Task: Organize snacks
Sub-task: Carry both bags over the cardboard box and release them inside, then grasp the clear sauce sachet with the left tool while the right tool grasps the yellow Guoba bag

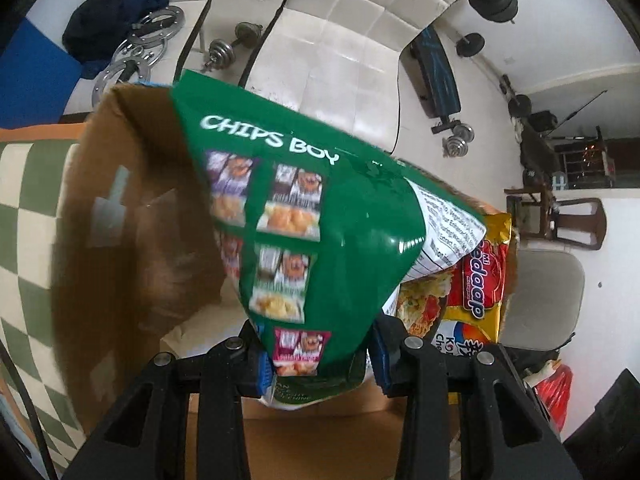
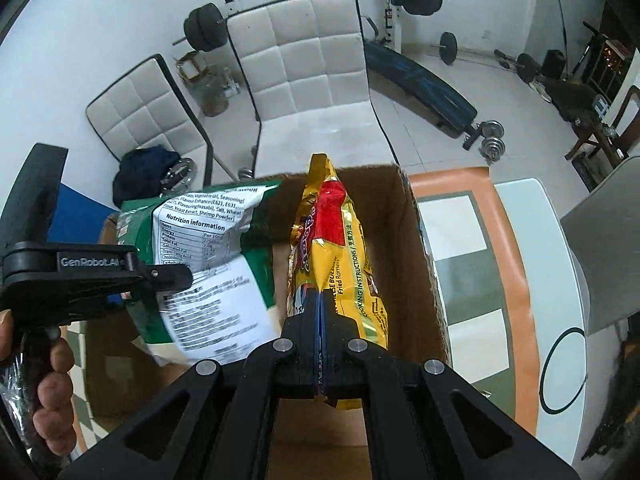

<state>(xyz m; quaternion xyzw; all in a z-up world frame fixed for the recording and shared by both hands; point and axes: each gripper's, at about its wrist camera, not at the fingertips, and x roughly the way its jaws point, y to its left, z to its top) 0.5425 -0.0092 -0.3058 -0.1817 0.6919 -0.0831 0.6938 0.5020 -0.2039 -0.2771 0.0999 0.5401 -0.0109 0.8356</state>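
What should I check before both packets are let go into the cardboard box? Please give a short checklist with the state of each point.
1. Left hand-held gripper grips the green chips bag at its lower end: ok.
2. Right hand-held gripper is closed on the yellow noodle packet: ok.
3. Both packets are above the open cardboard box, inside its walls: ok.
4. The two packets are apart from each other: cannot tell; they are very close.
5. Free space on the box floor under the packets: cannot tell, the packets hide most of it.
6. Box stands steady on the checked mat: ok, as far as visible.
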